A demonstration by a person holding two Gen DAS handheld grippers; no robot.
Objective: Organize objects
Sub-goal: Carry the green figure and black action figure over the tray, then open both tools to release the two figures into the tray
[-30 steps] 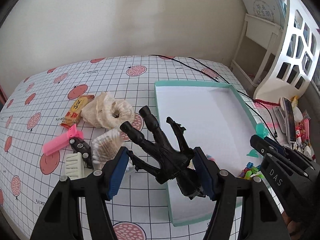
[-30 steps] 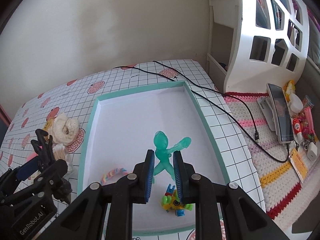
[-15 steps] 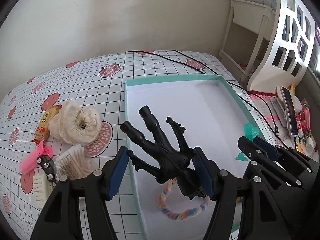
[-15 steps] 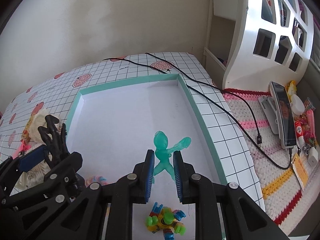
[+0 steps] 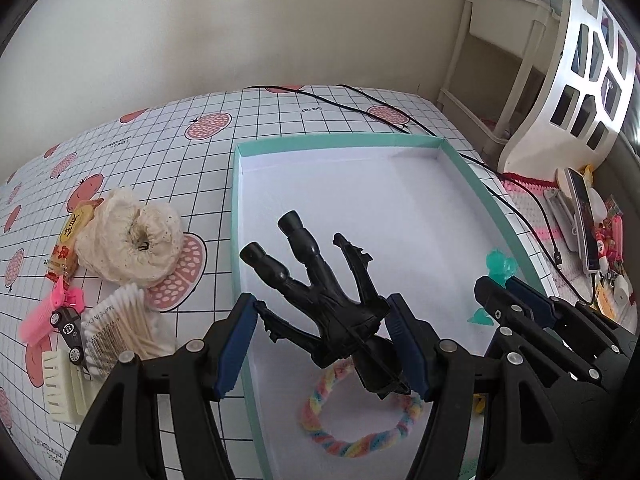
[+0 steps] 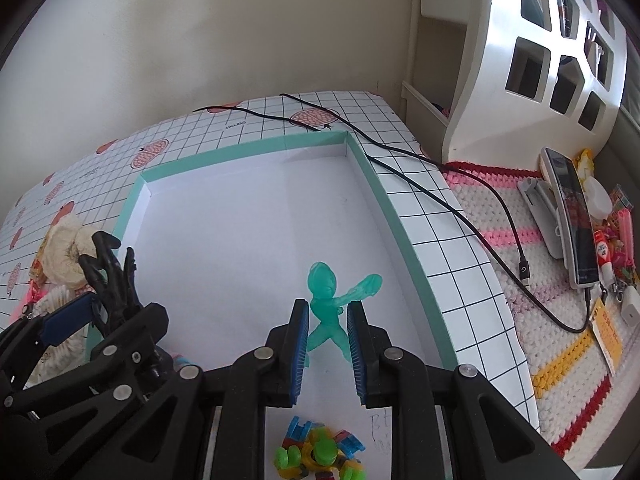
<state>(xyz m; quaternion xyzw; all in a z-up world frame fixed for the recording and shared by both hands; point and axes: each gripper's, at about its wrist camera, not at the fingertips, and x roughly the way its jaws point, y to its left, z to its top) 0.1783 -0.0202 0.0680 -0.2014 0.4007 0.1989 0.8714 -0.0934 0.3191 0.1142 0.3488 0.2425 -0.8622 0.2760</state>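
Left wrist view: two toy figures are held over a shallow teal-rimmed white cardboard box (image 5: 496, 208) on a grid-patterned tablecloth with red fruit prints (image 5: 168, 152).

Biggest to smallest, pretty much: the box is seen sitting flat on the cloth with a pastel rainbow twisted rope ring (image 5: 360, 436) lying inside near its front edge. The left gripper (image 5: 322, 344) is clamped on a black plastic action figure (image 5: 320, 300), held legs-forward over the box's left front part. The right gripper (image 6: 328, 336) is pinched on a translucent green plastic figure (image 6: 332, 300), held head-forward over the box's right side. A small multicoloured block toy (image 6: 320, 456) is seen on the box floor under it. Left of the box, a cream lace scrunchie (image 5: 132, 240) and a pack of cotton swabs (image 5: 120, 328) are left on the cloth.
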